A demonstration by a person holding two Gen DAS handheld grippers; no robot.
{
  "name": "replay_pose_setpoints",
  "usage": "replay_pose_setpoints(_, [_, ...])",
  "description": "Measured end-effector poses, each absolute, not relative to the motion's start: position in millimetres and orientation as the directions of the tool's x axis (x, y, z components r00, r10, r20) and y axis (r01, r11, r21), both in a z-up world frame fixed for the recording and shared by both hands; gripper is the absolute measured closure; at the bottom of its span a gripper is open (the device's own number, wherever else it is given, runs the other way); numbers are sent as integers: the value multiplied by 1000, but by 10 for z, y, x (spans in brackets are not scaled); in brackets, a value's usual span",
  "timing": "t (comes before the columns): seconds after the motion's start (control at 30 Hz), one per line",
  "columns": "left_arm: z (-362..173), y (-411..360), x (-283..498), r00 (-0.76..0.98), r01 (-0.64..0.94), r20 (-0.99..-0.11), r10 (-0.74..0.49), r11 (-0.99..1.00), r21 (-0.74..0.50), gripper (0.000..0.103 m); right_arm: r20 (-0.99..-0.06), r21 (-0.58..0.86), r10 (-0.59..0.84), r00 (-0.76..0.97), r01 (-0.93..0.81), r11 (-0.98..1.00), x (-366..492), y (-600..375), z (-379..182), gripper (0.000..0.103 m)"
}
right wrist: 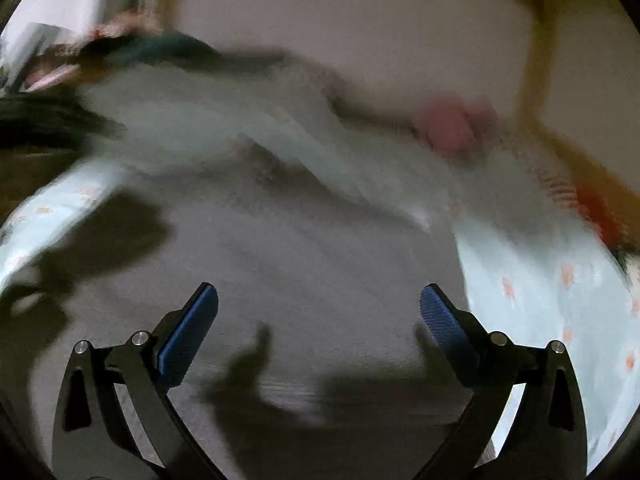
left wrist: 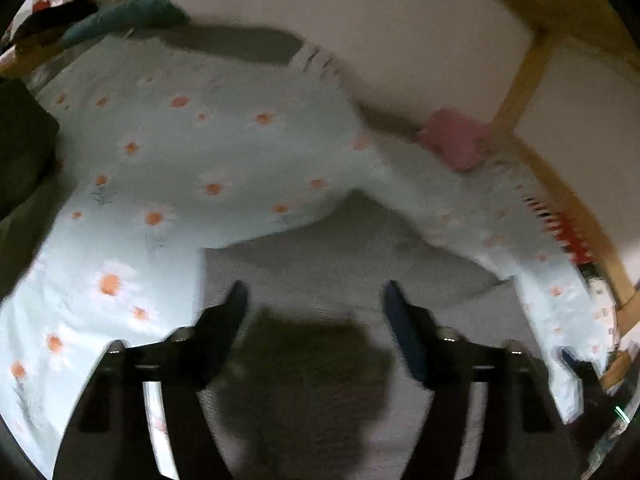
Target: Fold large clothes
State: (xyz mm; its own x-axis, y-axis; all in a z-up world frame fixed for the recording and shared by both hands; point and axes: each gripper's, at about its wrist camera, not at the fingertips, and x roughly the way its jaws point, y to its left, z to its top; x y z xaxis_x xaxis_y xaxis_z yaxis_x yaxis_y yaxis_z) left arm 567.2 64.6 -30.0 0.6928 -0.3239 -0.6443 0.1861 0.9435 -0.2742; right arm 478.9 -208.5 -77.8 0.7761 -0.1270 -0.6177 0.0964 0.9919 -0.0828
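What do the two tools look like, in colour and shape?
Both are alike. The left tool and the right tool each have two black angular metal fingers with silver round bolt heads at the joints. The pads inside the fingers are blue and ribbed. No cables, markings or sleeves show.

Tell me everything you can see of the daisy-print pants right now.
The daisy-print pants look like thin, pale blue fabric scattered with white daisies with orange centres. They lie spread flat on a grey surface, two legs splayed apart in an upside-down V. Striped trim edges the upper part and the far side of the leg near the wooden frame. A pink item sits against that leg. Both the left tool and right tool are open, touching nothing. The right view is blurred.
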Motion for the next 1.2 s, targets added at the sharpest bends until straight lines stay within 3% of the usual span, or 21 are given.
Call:
replay_pose_setpoints(0.07, [-417,251,5414,719,195,-622,-311,949,-249,13,-725,-33,-118,678,138,990,5002,-2270,-1094,3])
replay_pose_setpoints(0.1, [-499,110,5344,725,198,-622,-297,954,-225,13,-760,-16,-103,642,140,990,5033,-2309,-1218,3])
replay_pose_setpoints(0.2, [-1071,-444,5321,691,178,-710,-134,984,-11,13,-756,-28,-119,644,150,988,5030,-2298,-1287,3])
replay_pose_setpoints(0.27, [-1352,-478,5419,667,144,-743,-58,988,52,10,-766,-17,-102,634,138,990,5045,-2313,-1240,3])
replay_pose_setpoints(0.37, [-1402,-303,5538,642,121,-756,-128,991,-65,5,-729,3,-87,679,130,992,4888,-2393,-961,3])
replay_pose_setpoints(0.43, [-1432,-320,5556,645,126,-754,-119,991,-48,5,-709,19,-84,700,138,990,4874,-2359,-907,3])
replay_pose_setpoints(0.53, [-1457,-351,5530,667,122,-739,-100,992,-24,5,-794,25,-48,606,111,993,5094,-2359,-1226,3])
replay_pose_setpoints(0.77, [-1458,-366,5474,681,121,-725,-101,992,-24,5,-757,24,-50,651,104,994,4960,-2315,-985,3])
replay_pose_setpoints(0.83, [-1459,-367,5477,685,121,-722,-99,992,-22,5,-791,-26,-82,607,101,995,5041,-2284,-1199,3])
replay_pose_setpoints(1.07, [-1414,-362,5455,677,133,-728,-111,991,-27,5,-770,6,-49,636,85,996,5004,-2337,-1203,3])
replay_pose_setpoints(1.2, [-1172,-165,4914,711,208,-685,-158,978,-9,5,-699,37,15,715,16,999,4526,-2362,-899,3])
